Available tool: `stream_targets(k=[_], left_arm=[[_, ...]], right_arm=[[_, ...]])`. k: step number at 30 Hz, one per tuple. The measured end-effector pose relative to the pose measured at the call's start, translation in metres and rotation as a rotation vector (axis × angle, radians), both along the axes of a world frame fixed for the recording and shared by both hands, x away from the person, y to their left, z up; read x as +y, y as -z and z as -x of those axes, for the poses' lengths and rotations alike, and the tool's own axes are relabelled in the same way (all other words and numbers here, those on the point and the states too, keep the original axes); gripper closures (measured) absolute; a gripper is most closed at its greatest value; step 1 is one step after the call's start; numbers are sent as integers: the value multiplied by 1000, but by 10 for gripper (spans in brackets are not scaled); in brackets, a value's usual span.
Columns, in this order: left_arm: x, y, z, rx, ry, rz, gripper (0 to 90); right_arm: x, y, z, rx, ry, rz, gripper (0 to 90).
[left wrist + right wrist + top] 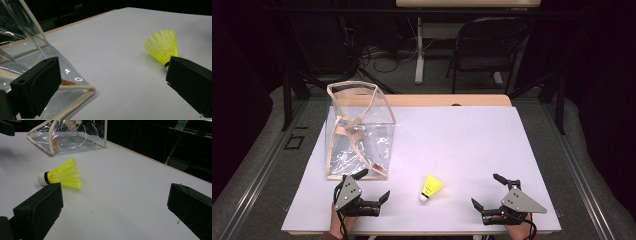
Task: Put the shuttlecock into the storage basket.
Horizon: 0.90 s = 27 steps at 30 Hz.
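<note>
A yellow shuttlecock (430, 188) with a white cork tip lies on its side on the white table, near the front edge; it also lies ahead in the left gripper view (162, 46) and the right gripper view (63, 174). A clear plastic bag (358, 130) with beige trim stands open at the left, its corner (75, 90) close to my left jaws. My left gripper (375, 184) rests open at the front left, just below the bag and left of the shuttlecock. My right gripper (486, 190) rests open at the front right, apart from the shuttlecock, with nothing between its jaws.
The white table top (462, 140) stretches wide behind the shuttlecock, with a wooden strip (447, 100) along its far edge. A dark folding chair (484, 45) and a table leg (419, 50) stand on the floor beyond.
</note>
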<state>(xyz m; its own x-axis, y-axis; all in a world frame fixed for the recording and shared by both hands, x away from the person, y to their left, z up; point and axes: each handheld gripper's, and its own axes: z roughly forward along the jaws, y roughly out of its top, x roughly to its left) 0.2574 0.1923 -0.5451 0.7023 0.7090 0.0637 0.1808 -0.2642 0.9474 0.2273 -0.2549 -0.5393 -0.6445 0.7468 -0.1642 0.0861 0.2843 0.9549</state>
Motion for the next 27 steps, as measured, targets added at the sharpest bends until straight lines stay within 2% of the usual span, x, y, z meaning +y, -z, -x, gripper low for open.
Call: stream_targets(k=[10,17,27], left_arm=[[-11,-2,-2,15,13,-8,0],[-23,-5,-1,17,32,-35,0],[-37,-7,-2,32,52,-50,0]], right_arm=[[2,0,0,0,0,7,0],[1,0,0,1,1,4,0],[1,0,-1,4,-1,5,0]])
